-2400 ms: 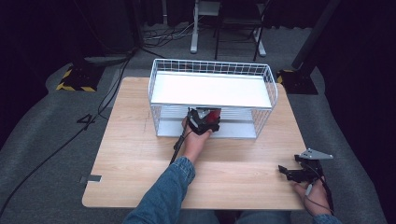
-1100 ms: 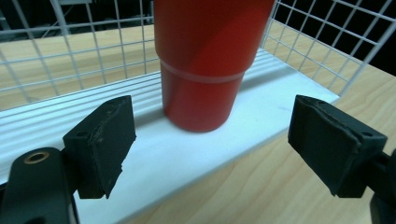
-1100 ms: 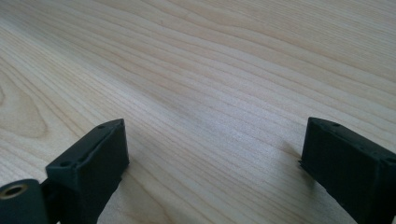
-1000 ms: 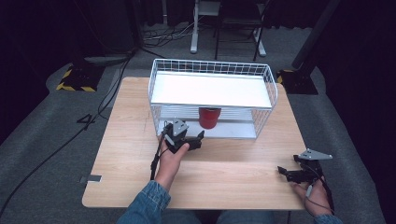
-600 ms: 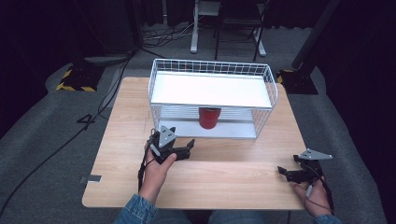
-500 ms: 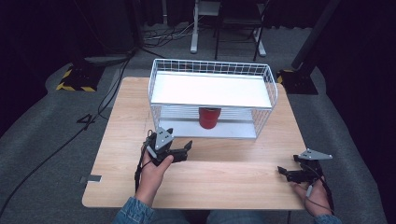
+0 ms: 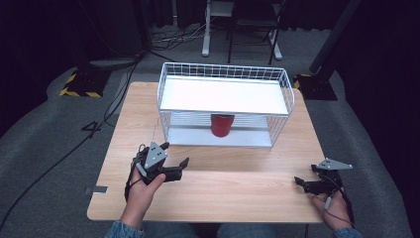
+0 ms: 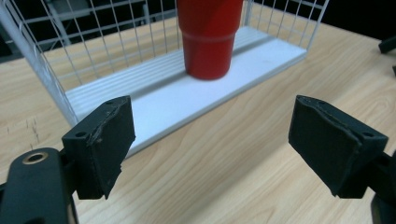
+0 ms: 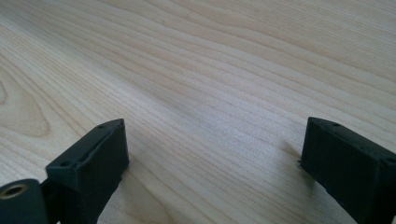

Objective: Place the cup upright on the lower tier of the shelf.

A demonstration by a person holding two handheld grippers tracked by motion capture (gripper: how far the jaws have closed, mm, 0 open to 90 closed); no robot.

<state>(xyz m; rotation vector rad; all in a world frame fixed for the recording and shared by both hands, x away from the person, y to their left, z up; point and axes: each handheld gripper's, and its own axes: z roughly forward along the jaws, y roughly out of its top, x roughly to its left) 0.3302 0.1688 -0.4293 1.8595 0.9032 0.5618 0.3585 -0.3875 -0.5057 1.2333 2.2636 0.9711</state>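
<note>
Now the red plastic cup (image 8: 208, 37) stands upright on the lower shelf of the white wire rack (image 7: 225, 96). Light, stiff, slick (I'd pinch its tapered wall mid-height). My left gripper (image 7: 174, 170) gapes empty, pulled back onto the wooden table (image 7: 237, 193) since releasing it; my right gripper (image 7: 300, 183) rests open.
</note>
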